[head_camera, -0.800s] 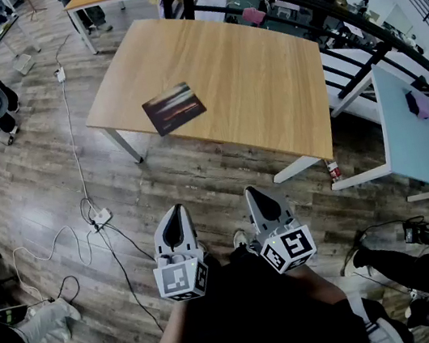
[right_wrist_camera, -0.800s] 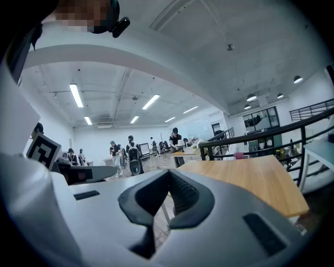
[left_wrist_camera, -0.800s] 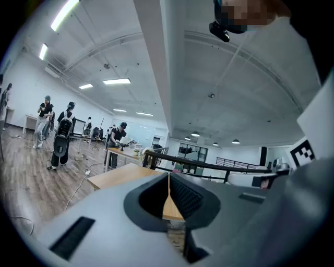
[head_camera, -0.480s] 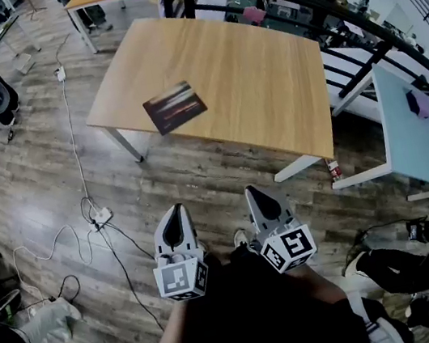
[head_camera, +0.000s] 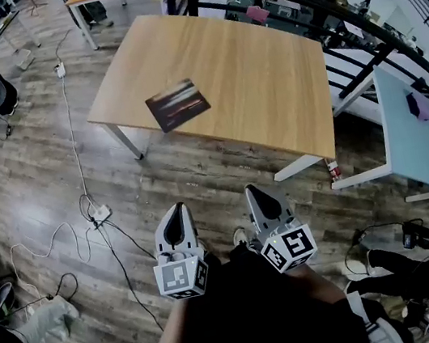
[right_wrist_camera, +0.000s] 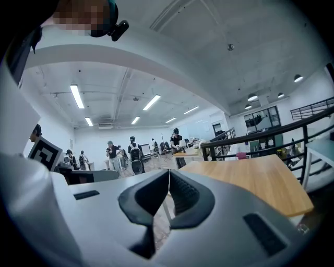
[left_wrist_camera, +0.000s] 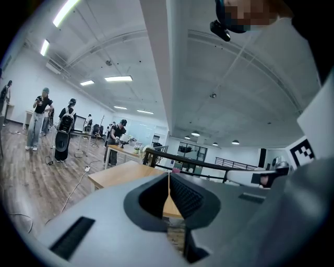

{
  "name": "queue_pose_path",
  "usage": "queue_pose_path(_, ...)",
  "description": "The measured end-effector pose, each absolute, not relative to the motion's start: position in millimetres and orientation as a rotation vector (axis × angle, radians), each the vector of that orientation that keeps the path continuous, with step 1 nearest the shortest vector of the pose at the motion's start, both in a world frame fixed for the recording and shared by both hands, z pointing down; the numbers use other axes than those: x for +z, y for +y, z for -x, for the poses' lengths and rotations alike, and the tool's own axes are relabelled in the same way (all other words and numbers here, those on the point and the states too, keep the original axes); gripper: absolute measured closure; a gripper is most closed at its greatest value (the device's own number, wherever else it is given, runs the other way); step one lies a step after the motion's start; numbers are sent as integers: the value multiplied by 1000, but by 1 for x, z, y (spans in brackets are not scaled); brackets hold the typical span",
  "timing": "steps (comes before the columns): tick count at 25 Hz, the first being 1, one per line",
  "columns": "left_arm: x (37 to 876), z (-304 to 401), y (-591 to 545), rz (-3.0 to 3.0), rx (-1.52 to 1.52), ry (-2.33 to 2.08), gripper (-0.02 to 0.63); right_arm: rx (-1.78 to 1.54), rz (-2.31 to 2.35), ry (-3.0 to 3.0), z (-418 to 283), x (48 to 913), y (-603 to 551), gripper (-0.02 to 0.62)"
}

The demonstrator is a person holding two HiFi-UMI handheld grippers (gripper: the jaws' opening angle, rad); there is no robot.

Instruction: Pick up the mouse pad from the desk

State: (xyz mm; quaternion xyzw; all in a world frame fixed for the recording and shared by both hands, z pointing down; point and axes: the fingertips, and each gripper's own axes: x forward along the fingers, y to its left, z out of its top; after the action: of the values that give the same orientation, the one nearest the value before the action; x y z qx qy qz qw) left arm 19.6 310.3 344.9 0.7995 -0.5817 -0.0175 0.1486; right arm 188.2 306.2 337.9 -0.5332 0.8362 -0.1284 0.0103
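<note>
Standing well back from the desk (head_camera: 263, 76), a person holds the left gripper (head_camera: 175, 211) and the right gripper (head_camera: 252, 192) side by side, low in the head view, just where they were half a second ago. Only the surroundings have slid: desk and floor (head_camera: 34, 174) sit a touch higher and further right in the head view than before, and the legs of a person (head_camera: 403, 261) at lower right have shifted.

The mouse pad (head_camera: 178, 104) is untouched, a thin dark rectangle with a pale streaked print. It lies flat and slightly askew near the desk's left front edge, well apart from both grippers.

Each gripper's jaws are pressed together with nothing between them; in both gripper views the ribbed dark pads meet in a hairline seam inside smooth grey moulded shells. Each gripper carries a marker cube (head_camera: 183, 280) printed with black-and-white squares.

The desk has a light wood-grain top with rounded corners on white legs. The floor is glossy grey-brown planking, crossed by a white cable (head_camera: 72, 134) running to a power strip (head_camera: 101, 217). A black railing (head_camera: 317, 5) curves behind the desk.
</note>
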Motion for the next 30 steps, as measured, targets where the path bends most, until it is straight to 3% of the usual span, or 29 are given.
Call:
queue_pose_path(20,389,44,292,-2293,20,-1539,580,-340,1767,2603,-124,354,291,565)
queue_pose_path(30,408,52,239,-2245,72,-1545,580,-365,1737,2618,-118,368,219,565)
